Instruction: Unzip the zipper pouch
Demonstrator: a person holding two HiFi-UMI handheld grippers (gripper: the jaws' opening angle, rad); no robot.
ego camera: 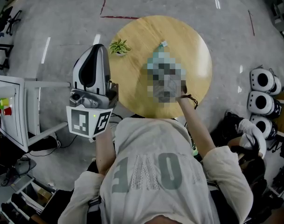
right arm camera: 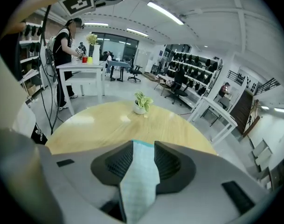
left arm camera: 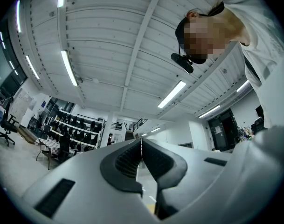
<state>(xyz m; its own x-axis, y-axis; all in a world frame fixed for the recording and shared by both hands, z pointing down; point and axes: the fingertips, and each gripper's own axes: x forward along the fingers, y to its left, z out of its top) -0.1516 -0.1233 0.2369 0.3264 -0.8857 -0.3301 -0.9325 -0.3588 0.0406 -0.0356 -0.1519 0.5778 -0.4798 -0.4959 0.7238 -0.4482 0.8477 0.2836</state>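
A light teal checked zipper pouch point(right arm camera: 139, 181) lies between the jaws of my right gripper point(right arm camera: 143, 146). The jaws stand apart and the cloth spans the gap flat, not pinched. In the head view a mosaic patch covers that gripper over the round wooden table point(ego camera: 132, 69); only a teal tip of the pouch point(ego camera: 162, 45) shows. My left gripper point(ego camera: 99, 48) is raised off the table's left edge, shut and empty. In its own view the left gripper point(left arm camera: 142, 141) points up at the ceiling.
A small potted plant point(ego camera: 119, 46) stands near the table's far left edge, and the same plant point(right arm camera: 142, 101) shows ahead of the right jaws. A white desk point(ego camera: 11, 106) is at the left. White round devices point(ego camera: 263, 92) lie on the floor at right.
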